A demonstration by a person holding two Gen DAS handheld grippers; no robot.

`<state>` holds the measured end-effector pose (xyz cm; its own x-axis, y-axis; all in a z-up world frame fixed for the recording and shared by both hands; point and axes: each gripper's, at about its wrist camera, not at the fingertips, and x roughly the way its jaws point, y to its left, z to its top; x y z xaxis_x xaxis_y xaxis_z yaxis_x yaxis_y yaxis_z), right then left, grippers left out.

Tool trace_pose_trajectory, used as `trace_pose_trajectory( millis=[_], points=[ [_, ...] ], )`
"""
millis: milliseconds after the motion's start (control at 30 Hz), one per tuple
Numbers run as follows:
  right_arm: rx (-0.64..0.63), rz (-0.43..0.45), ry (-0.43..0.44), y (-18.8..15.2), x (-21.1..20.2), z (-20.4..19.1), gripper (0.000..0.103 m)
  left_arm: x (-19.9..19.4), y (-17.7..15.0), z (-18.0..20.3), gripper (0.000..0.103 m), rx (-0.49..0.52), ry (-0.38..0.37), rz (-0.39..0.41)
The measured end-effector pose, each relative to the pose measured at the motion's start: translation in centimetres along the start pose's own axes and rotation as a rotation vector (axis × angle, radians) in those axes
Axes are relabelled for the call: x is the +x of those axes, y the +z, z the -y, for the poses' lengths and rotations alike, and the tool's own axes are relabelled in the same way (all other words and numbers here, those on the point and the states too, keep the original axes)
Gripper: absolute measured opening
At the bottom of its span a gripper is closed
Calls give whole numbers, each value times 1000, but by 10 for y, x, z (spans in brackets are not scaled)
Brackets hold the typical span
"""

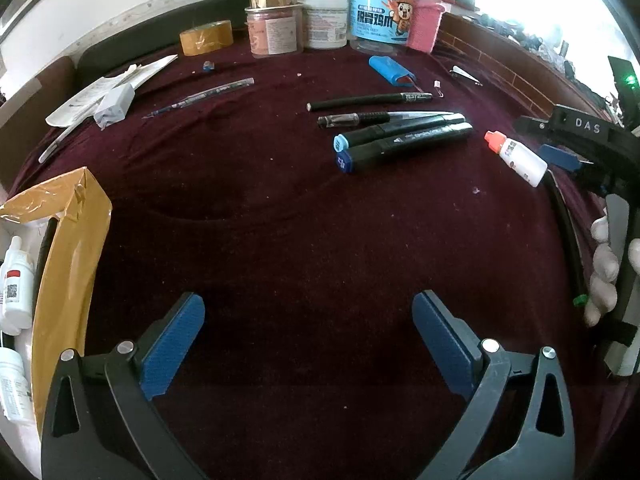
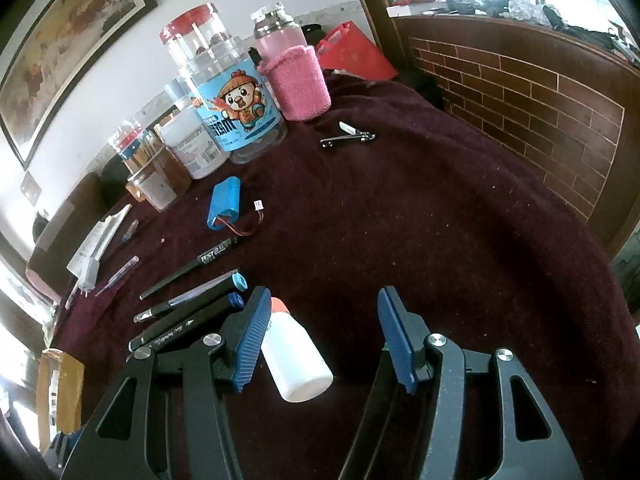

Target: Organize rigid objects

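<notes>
- Two blue ribbed pads of our left gripper (image 1: 308, 344) stand spread to their widest in the left wrist view, pitched steeply down over bare maroon cloth, with nothing between them.
- Ahead on the cloth-covered surface (image 1: 280, 208) we see four slim pens and markers side by side: a black pen (image 1: 370, 101), a clear-capped pen (image 1: 384, 118) and two black markers with blue end caps (image 1: 402, 140).
- At the right edge a white-gloved hand (image 1: 604, 268) grips the other tool's handle; a small white dropper bottle with an orange cap (image 1: 516, 158) lies just beyond it.
- At the left edge a box sealed with tan tape (image 1: 68, 264) holds white bottles.
- In the right wrist view our right gripper (image 2: 320, 336) tilts down at half width; the smooth, round white bottle (image 2: 296, 356) lies between the pads, just beside the left one, clear of the right. We cannot tell whether it touches.
- Farther off lie a blue battery pack with red wires (image 2: 224, 208) and metal nail clippers (image 2: 348, 134), with plastic jars (image 2: 236, 108) standing behind.
</notes>
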<state>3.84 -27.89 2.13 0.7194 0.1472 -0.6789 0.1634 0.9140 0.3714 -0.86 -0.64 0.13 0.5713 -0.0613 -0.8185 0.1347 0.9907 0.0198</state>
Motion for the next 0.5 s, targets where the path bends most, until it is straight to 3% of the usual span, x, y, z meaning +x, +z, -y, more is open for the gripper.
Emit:
trace_pose_trajectory(
  millis=[167, 267, 500],
  points=[
    [18, 19, 12, 1, -6, 4, 50, -2, 0, -1, 103, 6, -26, -12],
    [45, 23, 27, 4, -8, 9, 50, -9, 9, -1, 103, -7, -134, -30],
    [80, 20, 58, 6, -9, 13, 50, -7, 73, 24, 103, 153, -109, 96]
  ],
)
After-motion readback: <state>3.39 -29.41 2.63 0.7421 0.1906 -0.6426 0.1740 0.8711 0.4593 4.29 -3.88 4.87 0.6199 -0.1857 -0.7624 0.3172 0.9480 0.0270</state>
